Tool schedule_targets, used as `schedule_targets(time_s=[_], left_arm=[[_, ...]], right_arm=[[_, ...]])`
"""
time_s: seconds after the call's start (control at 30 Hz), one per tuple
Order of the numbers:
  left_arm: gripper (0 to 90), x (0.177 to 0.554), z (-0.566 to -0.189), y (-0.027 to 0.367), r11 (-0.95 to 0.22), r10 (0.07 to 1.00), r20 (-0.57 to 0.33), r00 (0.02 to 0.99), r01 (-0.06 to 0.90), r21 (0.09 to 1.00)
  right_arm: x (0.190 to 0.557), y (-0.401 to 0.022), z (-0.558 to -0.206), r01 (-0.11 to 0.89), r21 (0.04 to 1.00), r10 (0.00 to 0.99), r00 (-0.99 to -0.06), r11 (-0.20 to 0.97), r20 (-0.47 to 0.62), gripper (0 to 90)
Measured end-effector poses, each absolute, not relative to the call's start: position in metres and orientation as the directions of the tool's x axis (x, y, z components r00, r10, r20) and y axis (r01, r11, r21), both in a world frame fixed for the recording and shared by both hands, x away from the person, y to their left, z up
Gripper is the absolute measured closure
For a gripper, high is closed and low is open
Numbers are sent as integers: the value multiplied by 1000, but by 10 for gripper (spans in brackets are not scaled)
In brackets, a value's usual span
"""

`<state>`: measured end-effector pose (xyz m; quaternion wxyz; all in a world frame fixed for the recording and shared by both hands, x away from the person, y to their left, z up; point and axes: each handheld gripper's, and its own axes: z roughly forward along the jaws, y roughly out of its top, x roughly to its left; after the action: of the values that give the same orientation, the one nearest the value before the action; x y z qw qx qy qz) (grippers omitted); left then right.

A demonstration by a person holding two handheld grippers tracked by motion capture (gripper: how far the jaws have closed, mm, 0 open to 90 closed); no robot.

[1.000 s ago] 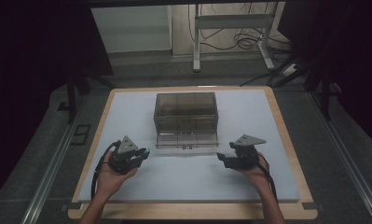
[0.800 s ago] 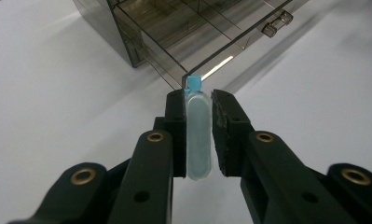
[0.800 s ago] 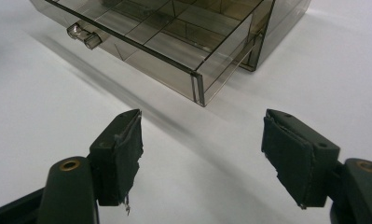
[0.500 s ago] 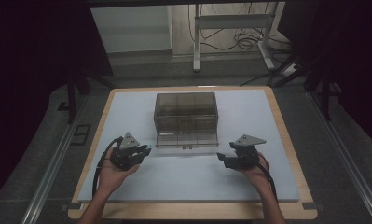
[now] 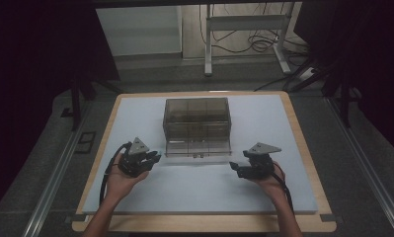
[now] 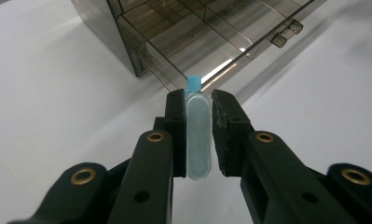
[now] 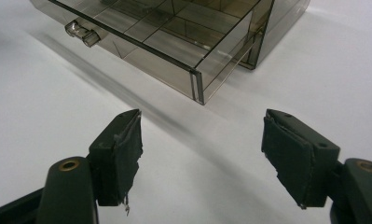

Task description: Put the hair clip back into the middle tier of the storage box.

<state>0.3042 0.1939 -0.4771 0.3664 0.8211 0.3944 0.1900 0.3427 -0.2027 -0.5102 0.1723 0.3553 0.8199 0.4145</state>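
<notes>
A smoky transparent drawer box stands mid-table, its bottom drawer pulled out toward me. My left gripper hovers at the drawer's front left corner, shut on a small pale-blue vial with a blue cap; the cap points toward the box corner. My right gripper rests near the drawer's front right corner, jaws wide apart and nothing between them. The drawer's divided compartments look empty. Two small clear handles stick out from the drawer front.
The white mat lies on a wood-framed table. Beyond the far edge stand a metal stand's legs and loose cables on the floor. Metal rails run along both sides of the table.
My left gripper has shifted slightly to the right and a little away from me, toward the drawer's left corner. The right gripper has not moved.
</notes>
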Motion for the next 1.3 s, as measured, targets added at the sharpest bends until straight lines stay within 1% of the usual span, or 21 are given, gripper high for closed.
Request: schedule_targets(time_s=[0.33, 1.3], left_arm=[[774, 313, -476, 186, -438, 781, 39, 624, 502, 745], [774, 335, -474, 170, -455, 767, 40, 640, 499, 738]], right_arm=[[343, -203, -510, 441, 801, 725, -688, 405, 13, 280], [343, -204, -510, 443, 798, 727, -687, 408, 10, 280]])
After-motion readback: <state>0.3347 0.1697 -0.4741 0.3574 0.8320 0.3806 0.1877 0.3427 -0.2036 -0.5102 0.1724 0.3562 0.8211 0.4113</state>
